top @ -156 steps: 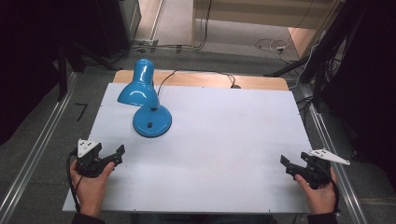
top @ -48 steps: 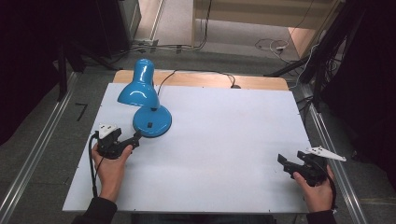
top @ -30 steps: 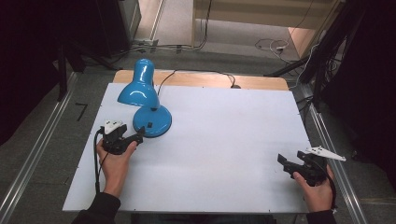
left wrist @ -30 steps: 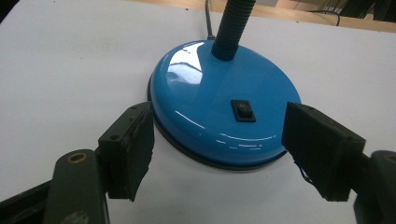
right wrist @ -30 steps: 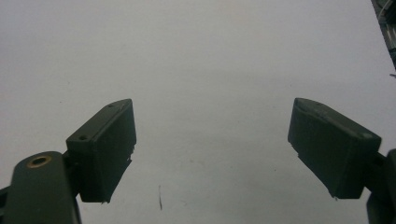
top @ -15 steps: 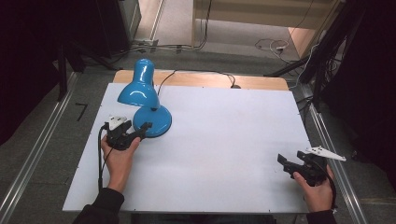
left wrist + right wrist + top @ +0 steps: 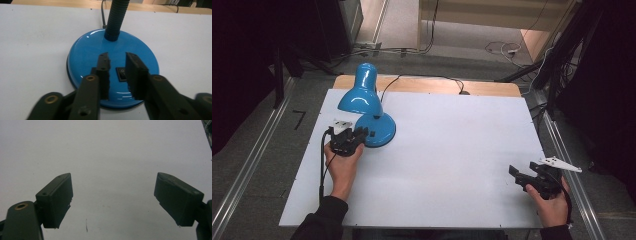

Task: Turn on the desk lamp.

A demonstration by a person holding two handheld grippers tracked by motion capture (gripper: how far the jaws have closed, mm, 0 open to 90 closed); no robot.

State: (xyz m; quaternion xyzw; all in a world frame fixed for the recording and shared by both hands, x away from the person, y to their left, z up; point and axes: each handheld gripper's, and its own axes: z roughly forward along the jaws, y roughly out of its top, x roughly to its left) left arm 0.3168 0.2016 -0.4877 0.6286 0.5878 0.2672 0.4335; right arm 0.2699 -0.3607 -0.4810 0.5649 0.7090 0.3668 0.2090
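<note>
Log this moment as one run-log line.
left claw: part-closed over round blue lamp base, black rocker switch between jaws, untouched | right claw: open above white tabletop, idle

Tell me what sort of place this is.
Probably a lab or recording workspace, not a home: a bare white table set between metal floor rails, cables loose on the floor beyond, dark curtains at the sides, and a single blue desk lamp.

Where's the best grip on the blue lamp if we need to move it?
Probably the ribbed neck just above the base, approached from the person's side, jaws either side. The neck is narrow and stands upright where it leaves the base; the base is a wide shallow dome and the shade is broad and glossy, both poor fits.
</note>
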